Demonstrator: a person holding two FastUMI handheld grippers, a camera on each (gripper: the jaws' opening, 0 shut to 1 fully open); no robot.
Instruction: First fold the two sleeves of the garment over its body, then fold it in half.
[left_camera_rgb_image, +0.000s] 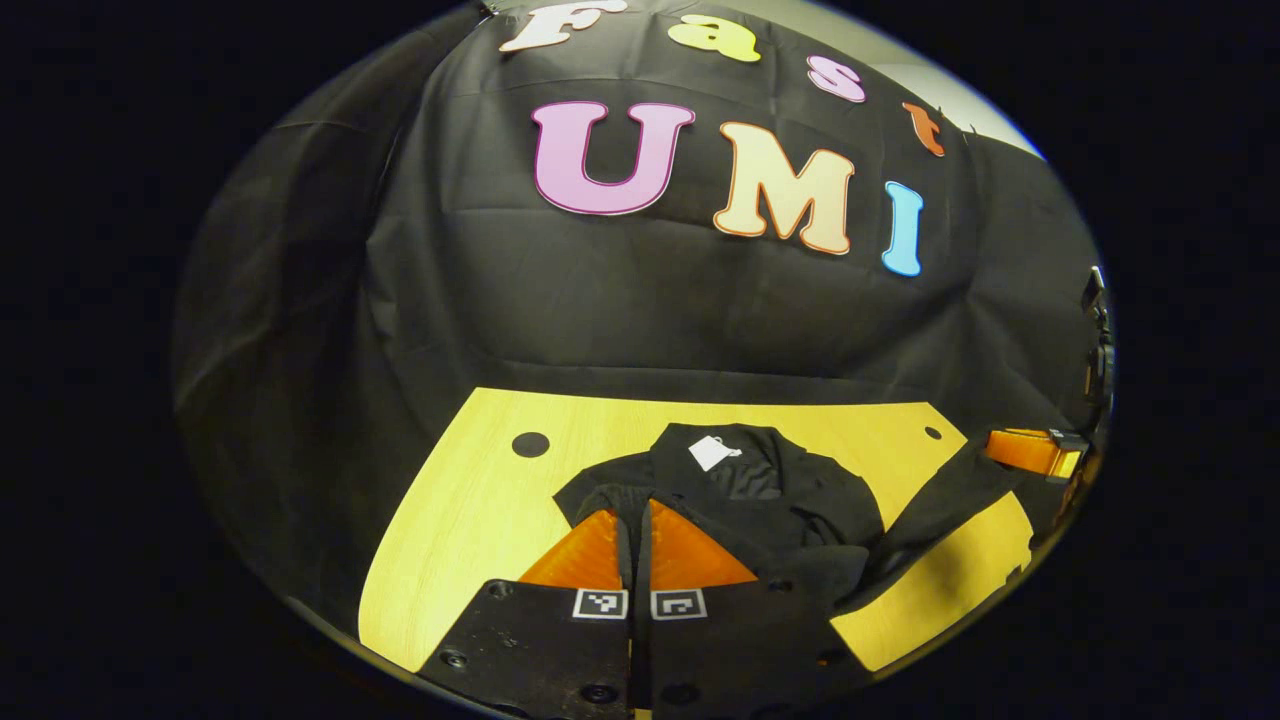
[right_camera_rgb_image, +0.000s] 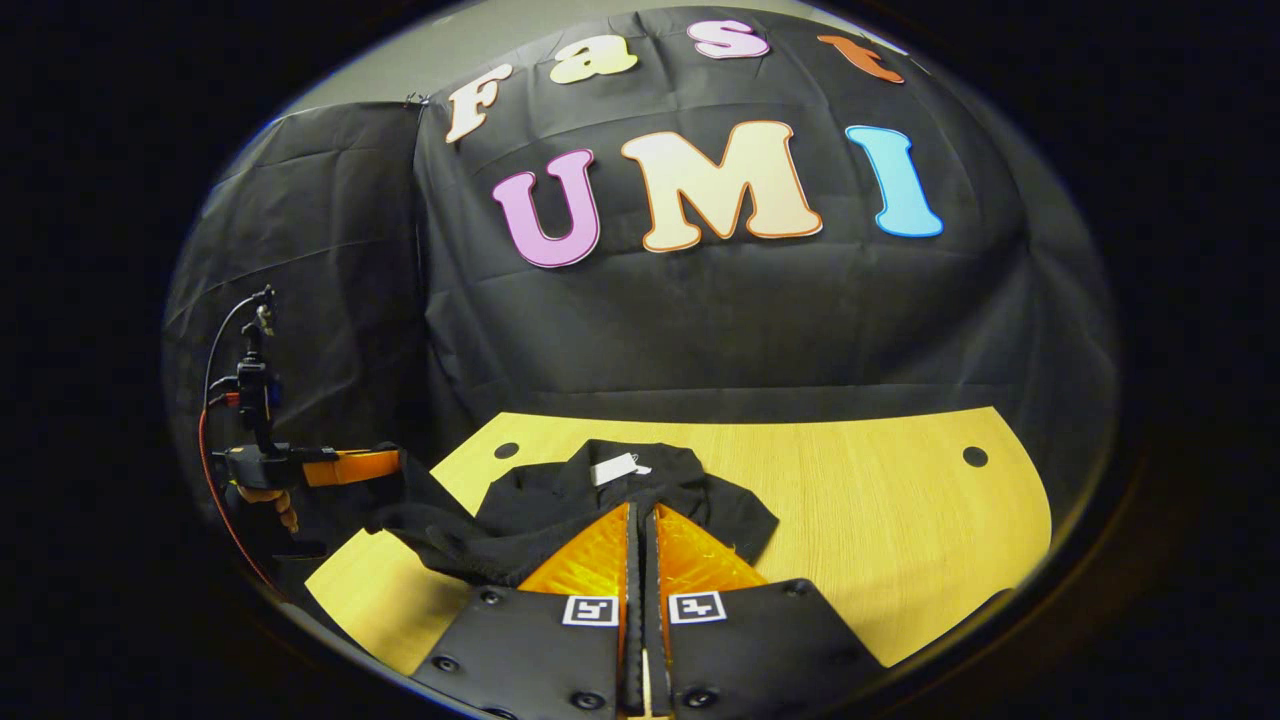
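A black garment (left_camera_rgb_image: 760, 490) lies on the yellow table (left_camera_rgb_image: 470, 500), its collar and white label (left_camera_rgb_image: 712, 452) at the far side. In the left gripper view my left gripper (left_camera_rgb_image: 640, 508) is shut on a near edge of the cloth, a dark strip pinched between its fingers. Off to the right, my right gripper (left_camera_rgb_image: 1000, 447) holds another edge, which stretches up from the table. In the right gripper view the right gripper (right_camera_rgb_image: 642, 510) is shut over the garment (right_camera_rgb_image: 560, 500). My left gripper (right_camera_rgb_image: 392, 463) holds a raised corner at the left.
The table (right_camera_rgb_image: 880, 500) has bare wood to the right of the garment and round dark holes (right_camera_rgb_image: 975, 456) near its far corners. A hand (right_camera_rgb_image: 270, 497) with a red cable holds the left gripper beyond the table's left edge. Black booth cloth hangs behind.
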